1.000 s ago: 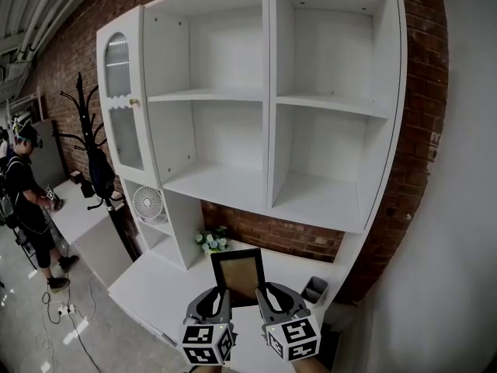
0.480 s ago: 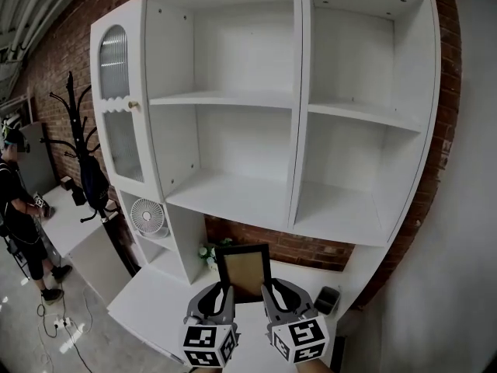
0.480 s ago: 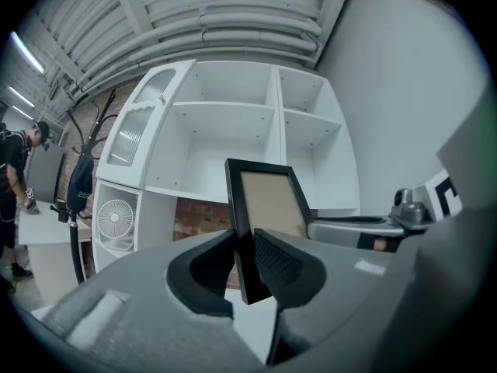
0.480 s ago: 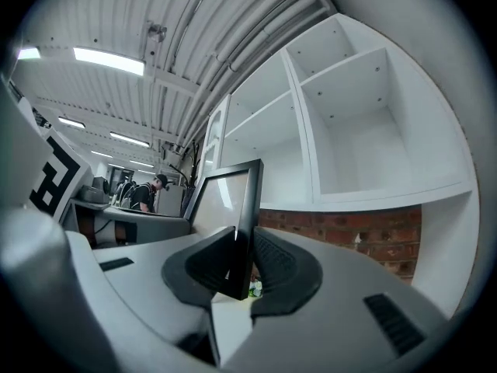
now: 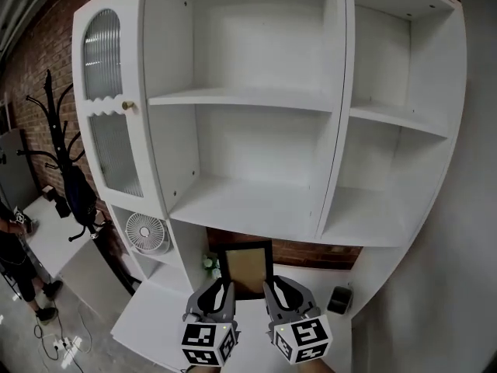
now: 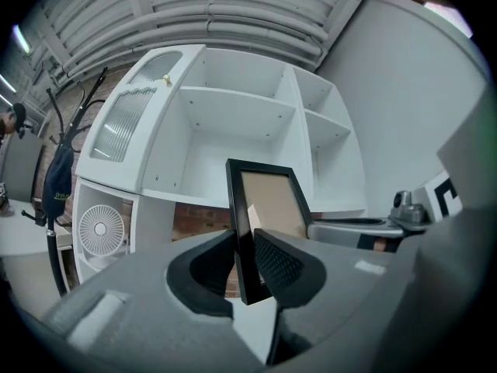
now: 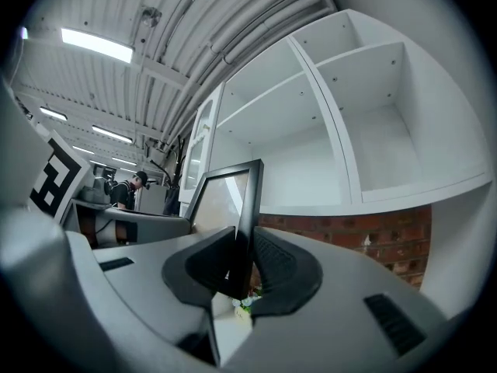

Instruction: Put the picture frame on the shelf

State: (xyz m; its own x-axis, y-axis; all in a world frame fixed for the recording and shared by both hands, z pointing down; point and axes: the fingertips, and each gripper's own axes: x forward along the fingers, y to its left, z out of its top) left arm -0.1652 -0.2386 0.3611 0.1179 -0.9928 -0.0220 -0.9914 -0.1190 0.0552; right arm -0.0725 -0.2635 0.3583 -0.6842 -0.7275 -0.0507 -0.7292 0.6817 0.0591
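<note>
The frame's (image 5: 246,269) bottom edge is hidden behind the grippers, at 6 o'clock in the head view, below the shelf (image 5: 256,99). It stands upright, with a black border and a tan panel. The left gripper (image 5: 220,292) clamps its left edge, the right gripper (image 5: 272,292) its right. A person (image 5: 14,264) at 8 o'clock is cut off.

No words, labels, brands or numbers could be read anywhere. The only sign-like marks were the black-and-white square markers (image 5: 203,336) behind the fingers of the left gripper (image 5: 224,287) and the right gripper (image 5: 270,287). These were block patterns with no letters or digits. The brown panel of the frame (image 5: 247,266) between the fingers bore no print.
</note>
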